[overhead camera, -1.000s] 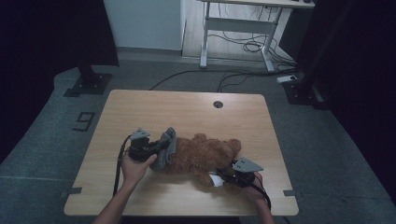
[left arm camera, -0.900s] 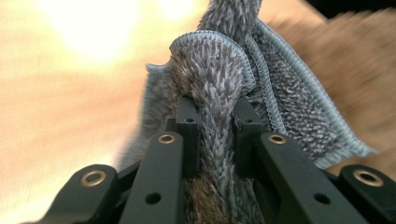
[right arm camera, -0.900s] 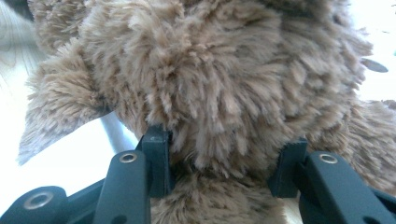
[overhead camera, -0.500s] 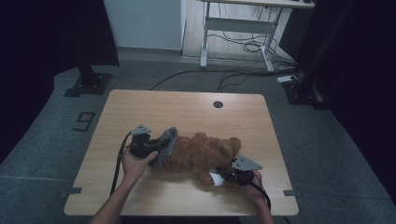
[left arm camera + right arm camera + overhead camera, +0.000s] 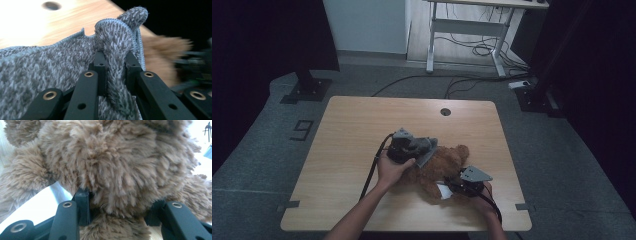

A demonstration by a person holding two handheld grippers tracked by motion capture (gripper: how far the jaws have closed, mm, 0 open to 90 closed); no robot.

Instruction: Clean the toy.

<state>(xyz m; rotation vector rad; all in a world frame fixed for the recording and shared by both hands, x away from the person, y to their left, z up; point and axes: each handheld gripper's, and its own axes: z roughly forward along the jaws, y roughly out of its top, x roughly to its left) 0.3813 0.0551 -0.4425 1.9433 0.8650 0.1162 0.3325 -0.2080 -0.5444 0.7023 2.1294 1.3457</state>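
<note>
Grey knit cloth and brown plush, each pinched in black fingers.

Left gripper [image 5: 113,60] has its fingers [image 5: 100,62] pressed on a fold of the grey knitted garment [image 5: 37,75], which drapes over the back of the teddy bear [image 5: 439,165]. Right gripper [image 5: 120,205] has its fingers [image 5: 82,202] clamped around a thick tuft of the bear's fur, a white tag [image 5: 45,205] just beside them. Bear lies on its side on the wooden table [image 5: 362,125], towards the near edge, between both hands.
</note>
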